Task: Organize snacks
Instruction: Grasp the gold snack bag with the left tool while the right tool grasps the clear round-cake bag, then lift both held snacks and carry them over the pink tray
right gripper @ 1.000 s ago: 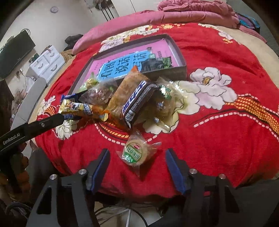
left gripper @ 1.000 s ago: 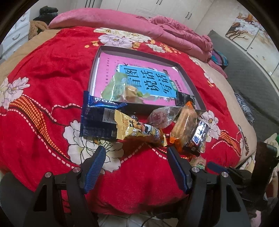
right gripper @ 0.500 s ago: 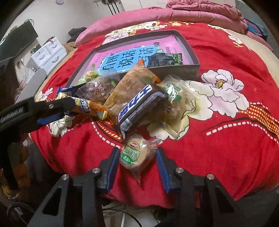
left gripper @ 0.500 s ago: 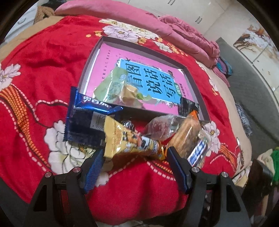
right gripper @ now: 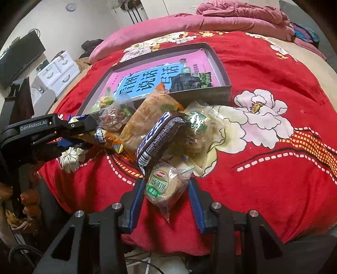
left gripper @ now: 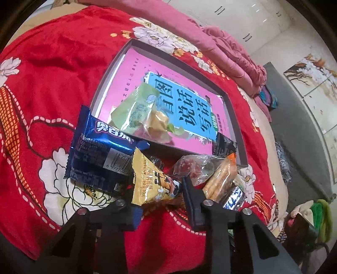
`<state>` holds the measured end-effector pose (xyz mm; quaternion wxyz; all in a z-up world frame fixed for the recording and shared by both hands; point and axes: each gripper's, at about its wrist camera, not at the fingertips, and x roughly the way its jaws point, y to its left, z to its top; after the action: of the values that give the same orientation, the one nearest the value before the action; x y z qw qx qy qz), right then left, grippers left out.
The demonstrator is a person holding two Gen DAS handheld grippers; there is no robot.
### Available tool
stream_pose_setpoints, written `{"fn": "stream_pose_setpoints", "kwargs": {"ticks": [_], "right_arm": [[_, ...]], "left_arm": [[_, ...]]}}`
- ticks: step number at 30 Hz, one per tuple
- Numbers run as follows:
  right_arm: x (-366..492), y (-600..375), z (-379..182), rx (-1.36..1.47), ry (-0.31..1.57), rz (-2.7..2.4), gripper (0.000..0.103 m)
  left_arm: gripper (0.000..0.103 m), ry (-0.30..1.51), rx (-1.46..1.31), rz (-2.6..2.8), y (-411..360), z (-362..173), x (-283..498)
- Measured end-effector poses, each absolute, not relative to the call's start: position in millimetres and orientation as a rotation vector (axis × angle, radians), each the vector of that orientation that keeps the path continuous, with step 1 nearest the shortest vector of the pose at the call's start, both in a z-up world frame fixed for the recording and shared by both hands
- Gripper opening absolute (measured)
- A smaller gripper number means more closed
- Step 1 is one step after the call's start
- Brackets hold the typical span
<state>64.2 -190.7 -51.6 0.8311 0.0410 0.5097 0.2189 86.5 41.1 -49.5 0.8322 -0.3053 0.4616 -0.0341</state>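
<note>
A pile of snacks lies on the red blanket in front of a shallow grey box (left gripper: 236, 118) (right gripper: 221, 69) with a pink and blue book inside. My left gripper (left gripper: 160, 202) is shut on a yellow snack packet (left gripper: 153, 183); in the right wrist view it (right gripper: 84, 130) holds the packet's end. My right gripper (right gripper: 164, 202) is closed around a clear round biscuit pack with a green label (right gripper: 164, 185). A blue wafer packet (left gripper: 99, 156), a green packet (left gripper: 137, 109) in the box, an orange packet (right gripper: 145, 122) and a dark chocolate bar (right gripper: 160, 139) lie nearby.
A pink quilt (right gripper: 210, 19) is bunched at the bed's far side. A white drawer unit (right gripper: 56, 73) and a dark screen (right gripper: 19, 57) stand left of the bed. The bed's near edge drops off just under both grippers.
Both grippers moved forward and closed: the left on the yellow packet, the right around the round biscuit pack. The yellow packet's end has lifted a little.
</note>
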Motion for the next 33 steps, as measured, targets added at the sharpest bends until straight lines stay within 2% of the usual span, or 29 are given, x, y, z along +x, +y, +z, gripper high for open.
{"fn": "stream_pose_setpoints", "kwargs": {"ticks": [1,7,23,33], "right_arm": [[64.4,-192.0,-51.0,0.091,1.078,0.462,0.042],[63.4,-202.9,-42.7,0.119,1.039,0.447,0.042],[70.3,-235.0,-32.8,0.204,0.984,0.353,0.042],[73.0,-240.7,-15.4,0.199,0.886,0.361,0.042]], "left_arm": [[0.022,0.976,-0.649,-0.081,41.3,-48.9,86.1],[0.017,0.963,-0.63,-0.126,41.0,-42.6,75.7],[0.015,0.914,-0.593,-0.176,54.0,-20.9,53.8],[0.015,0.856,-0.57,-0.188,55.1,1.4,47.6]]}}
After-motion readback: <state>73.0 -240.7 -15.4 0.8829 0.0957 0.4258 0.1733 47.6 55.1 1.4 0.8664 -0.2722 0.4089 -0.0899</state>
